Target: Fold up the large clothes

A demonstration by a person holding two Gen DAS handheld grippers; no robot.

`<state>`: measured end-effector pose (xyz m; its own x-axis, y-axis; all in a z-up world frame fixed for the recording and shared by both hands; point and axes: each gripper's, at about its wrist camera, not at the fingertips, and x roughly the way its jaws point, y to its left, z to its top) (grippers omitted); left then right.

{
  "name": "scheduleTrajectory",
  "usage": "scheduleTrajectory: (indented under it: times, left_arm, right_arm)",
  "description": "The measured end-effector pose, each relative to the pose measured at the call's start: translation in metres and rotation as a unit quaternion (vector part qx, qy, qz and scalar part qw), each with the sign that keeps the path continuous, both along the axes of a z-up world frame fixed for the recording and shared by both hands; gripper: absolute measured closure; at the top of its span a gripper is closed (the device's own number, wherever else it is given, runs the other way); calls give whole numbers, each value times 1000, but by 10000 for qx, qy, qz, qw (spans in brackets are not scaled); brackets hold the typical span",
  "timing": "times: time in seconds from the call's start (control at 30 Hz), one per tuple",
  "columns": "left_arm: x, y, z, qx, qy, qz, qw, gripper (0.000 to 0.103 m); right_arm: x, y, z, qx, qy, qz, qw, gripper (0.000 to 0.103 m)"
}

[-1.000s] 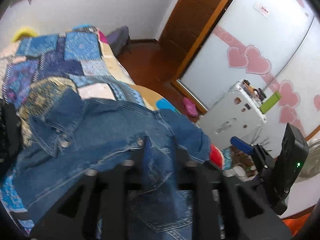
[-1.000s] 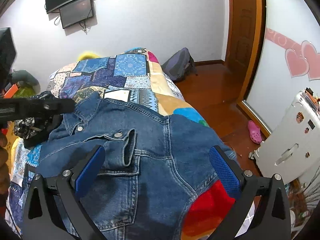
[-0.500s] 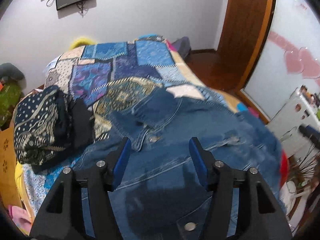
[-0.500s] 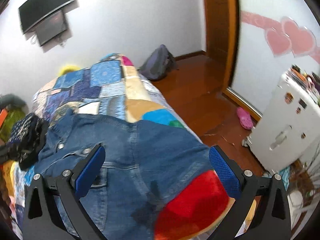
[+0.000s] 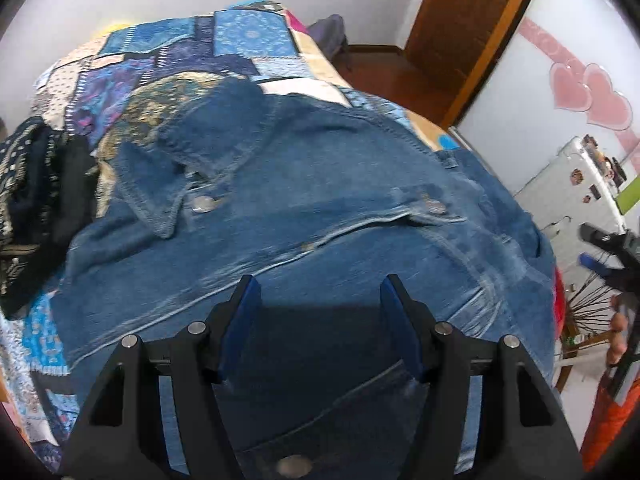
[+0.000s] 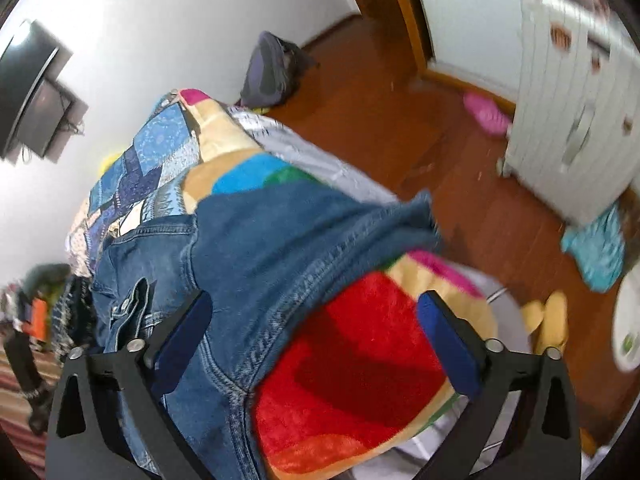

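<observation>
A blue denim jacket lies spread over the patchwork bed, collar toward the far left. My left gripper hovers low over the jacket's front, its jaws opening, with denim below them and nothing pinched. In the right wrist view the jacket's sleeve and side edge hang near the bed's edge over a red blanket patch. My right gripper straddles that edge, its jaws wide and closing, the pads off the cloth. The right gripper also shows at the far right of the left wrist view.
A dark patterned pile of clothes sits on the bed's left side. A white suitcase, a pink slipper and a grey backpack stand on the wooden floor beside the bed. A teal cloth lies on the floor.
The left gripper let go of the denim fold, widened and dropped closer to the jacket front. The right gripper swung toward the bed's edge and rolled, now over the sleeve edge and red patch.
</observation>
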<state>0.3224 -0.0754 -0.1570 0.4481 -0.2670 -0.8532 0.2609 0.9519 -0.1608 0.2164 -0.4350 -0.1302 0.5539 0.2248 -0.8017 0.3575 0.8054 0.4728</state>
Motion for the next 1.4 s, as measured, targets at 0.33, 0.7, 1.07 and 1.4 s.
scheduleTrajectory:
  times: [0.33,0.7,1.07,1.4]
  left_arm:
    - [9,-9,-7,-179,125,99,9997,24]
    - [3,3,1,-197,85,248,9995,23]
    - [-24,27,38,68,-624,474,9969,22]
    - [-53,50,69,-41,-1143,606,9916,16]
  right_arm:
    - [32,-23,-44,1097,440,-256,9927,28]
    - [62,-29,-42,792,708,-480,9932,82]
    - [50,19,57,874,-566,345,9940,90]
    - [35,146,92,279,-1013,2151,9709,91]
